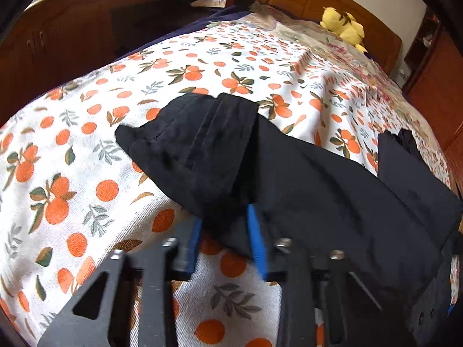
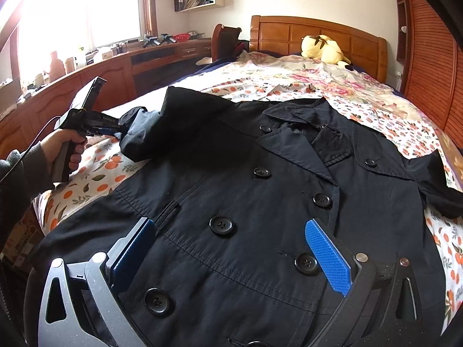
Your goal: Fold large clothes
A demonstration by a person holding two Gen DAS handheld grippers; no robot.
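The coat (image 2: pixel 246 202) is running off the right wrist view's bottom edge, its hem unseen. The sleeve (image 1: pixel 202 156) is hiding the left gripper's (image 1: pixel 224 231) pad tips. Desk clutter (image 2: pixel 162 39) is too small to tell.

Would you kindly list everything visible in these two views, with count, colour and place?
coat: one, black, double-breasted, spread front-up on the bed.
sleeve: one, black, its cuff end between the left tool's pads.
bedsheet: one, white with orange fruit print, under the coat.
plush toy: one, yellow, by the headboard.
headboard: one, brown wood, at the far end of the bed.
desk: one, brown wood, below the window.
left tool: blue pads, shut on the sleeve.
right tool: blue pads, open above the coat front.
hand: one, gripping the left tool's handle.
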